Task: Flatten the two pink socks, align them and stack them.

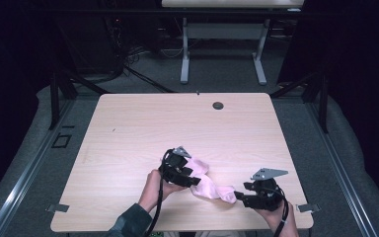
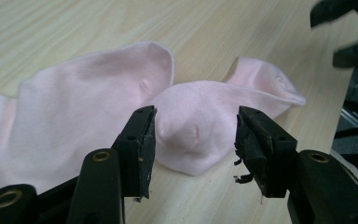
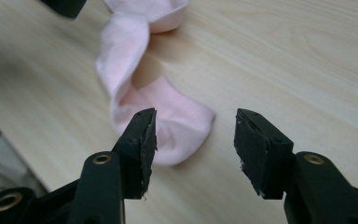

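A pale pink sock (image 1: 208, 183) lies crumpled on the light wooden table (image 1: 143, 133), near the table's front edge and somewhat right of its middle. In the left gripper view the sock (image 2: 121, 107) spreads flat across the wood, folded over itself, with one rounded end pointing toward the table edge. The left gripper (image 1: 193, 180) rests over the sock's left part, held by the person's left hand (image 1: 154, 185); its jaws stand wide apart, one on each side of a raised fold of fabric, and grip nothing. The right gripper (image 1: 237, 194) sits just beside the sock's right end, held by the right hand (image 1: 276, 213) close to the front right corner of the table. Its jaws are also spread wide and empty, with the sock's rounded end (image 3: 168, 121) lying next to the left jaw. A small dark round hole (image 1: 218, 105) sits near the far edge of the table, well apart from the sock.
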Demonstrator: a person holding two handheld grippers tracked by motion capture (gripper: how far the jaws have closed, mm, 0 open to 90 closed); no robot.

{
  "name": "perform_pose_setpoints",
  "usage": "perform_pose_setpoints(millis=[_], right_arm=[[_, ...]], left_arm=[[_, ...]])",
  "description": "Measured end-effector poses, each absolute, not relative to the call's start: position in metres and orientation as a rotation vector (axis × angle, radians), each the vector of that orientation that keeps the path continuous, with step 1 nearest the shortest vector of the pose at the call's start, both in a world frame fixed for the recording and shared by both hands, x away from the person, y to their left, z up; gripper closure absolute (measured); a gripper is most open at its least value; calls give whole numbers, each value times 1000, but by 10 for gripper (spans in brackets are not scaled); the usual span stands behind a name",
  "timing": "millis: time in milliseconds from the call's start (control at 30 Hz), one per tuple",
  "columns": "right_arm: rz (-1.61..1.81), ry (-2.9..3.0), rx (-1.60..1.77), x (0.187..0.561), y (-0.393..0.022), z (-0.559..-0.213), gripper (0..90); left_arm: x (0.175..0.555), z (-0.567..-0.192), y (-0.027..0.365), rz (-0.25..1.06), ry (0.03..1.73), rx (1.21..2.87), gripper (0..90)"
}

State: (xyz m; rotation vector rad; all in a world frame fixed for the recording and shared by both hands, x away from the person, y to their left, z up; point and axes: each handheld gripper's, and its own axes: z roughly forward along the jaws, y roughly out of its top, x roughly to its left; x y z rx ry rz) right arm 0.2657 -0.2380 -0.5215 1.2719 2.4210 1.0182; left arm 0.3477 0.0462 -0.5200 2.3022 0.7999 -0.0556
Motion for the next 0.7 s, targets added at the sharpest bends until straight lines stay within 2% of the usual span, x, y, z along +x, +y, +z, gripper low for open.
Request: perform_pose_setpoints(millis=[133,200,233,433,567,700], right_arm=[[947,2460,1266,286,-225,-532,522],[896,2488,1266,294,-215,-543,558],[844,2514,1253,297,-209,-549,603],[795,2519,1274,296,-200,-562,686],[838,2509,1294,294,-201,-564,803],[868,2480,1317,294,-199,-565,830]], left_arm=[[349,-528,33,-44,813,2370,477],[348,-533,27,-16,808,2403,515],[348,-534,26,-4,807,2415,575],[342,-546,16,36,776,2483,816],[340,-549,17,44,759,2476,854],[336,-539,26,77,708,2400,856]])
